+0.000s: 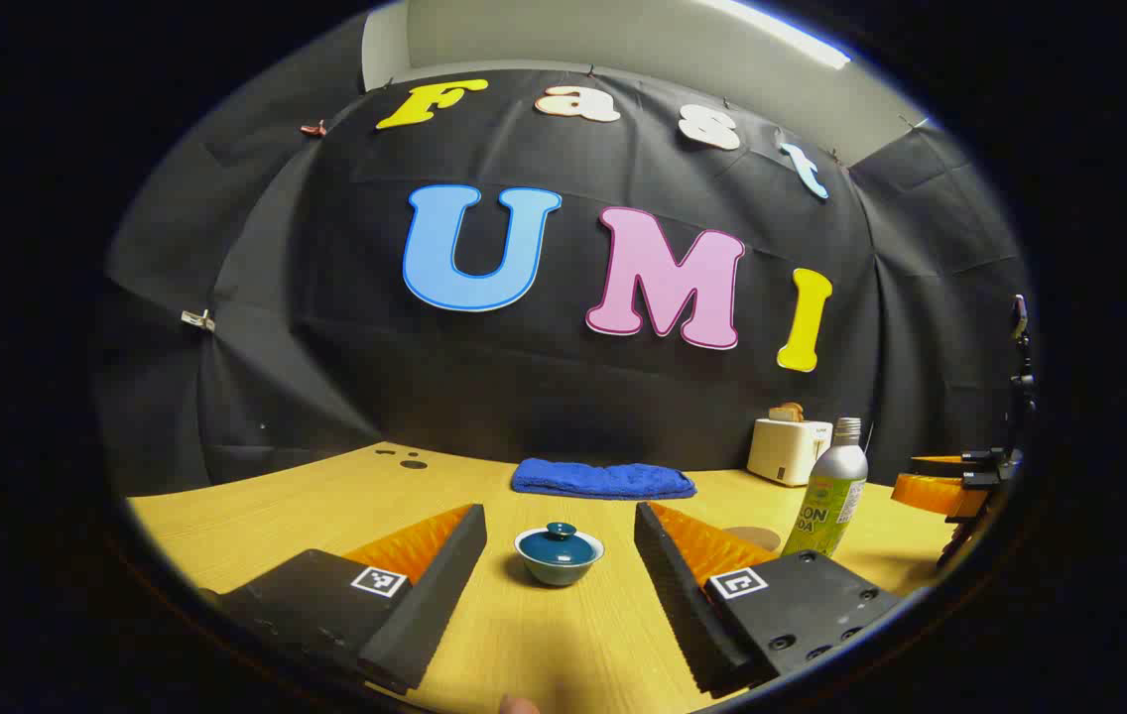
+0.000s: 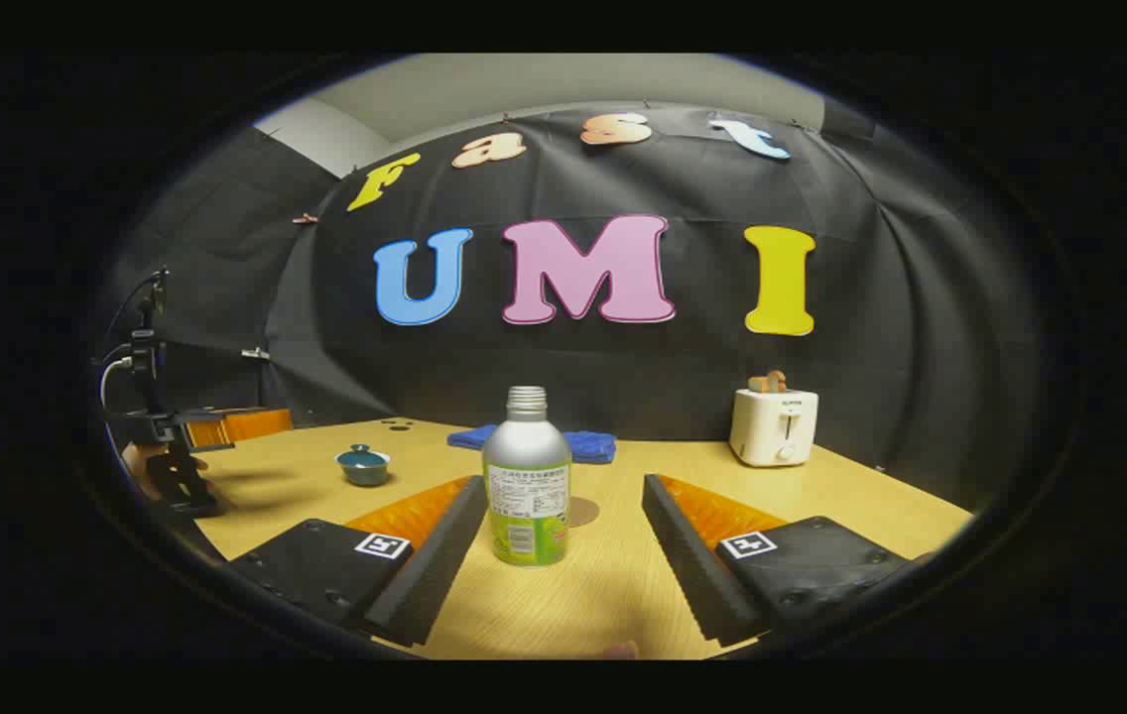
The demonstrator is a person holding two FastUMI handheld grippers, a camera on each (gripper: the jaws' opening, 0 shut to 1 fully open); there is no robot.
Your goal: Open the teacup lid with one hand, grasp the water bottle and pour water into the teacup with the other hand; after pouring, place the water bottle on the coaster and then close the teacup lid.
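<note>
A small teal teacup (image 1: 559,557) with its lid on stands on the wooden table (image 1: 256,521), just ahead of my left gripper (image 1: 560,526), which is open with the cup centred beyond its fingertips. A silver water bottle (image 2: 527,480) with a green label and no cap stands upright ahead of my open right gripper (image 2: 563,496). The round brown coaster (image 2: 582,512) lies flat right behind the bottle. In the left gripper view the bottle (image 1: 829,489) and coaster (image 1: 754,536) are at the right. In the right gripper view the teacup (image 2: 363,464) sits far left.
A folded blue towel (image 1: 603,479) lies at the back of the table, and a white toaster (image 2: 774,425) with bread in it stands at the back right. The other gripper and the hand holding it appear at each view's edge (image 2: 177,446).
</note>
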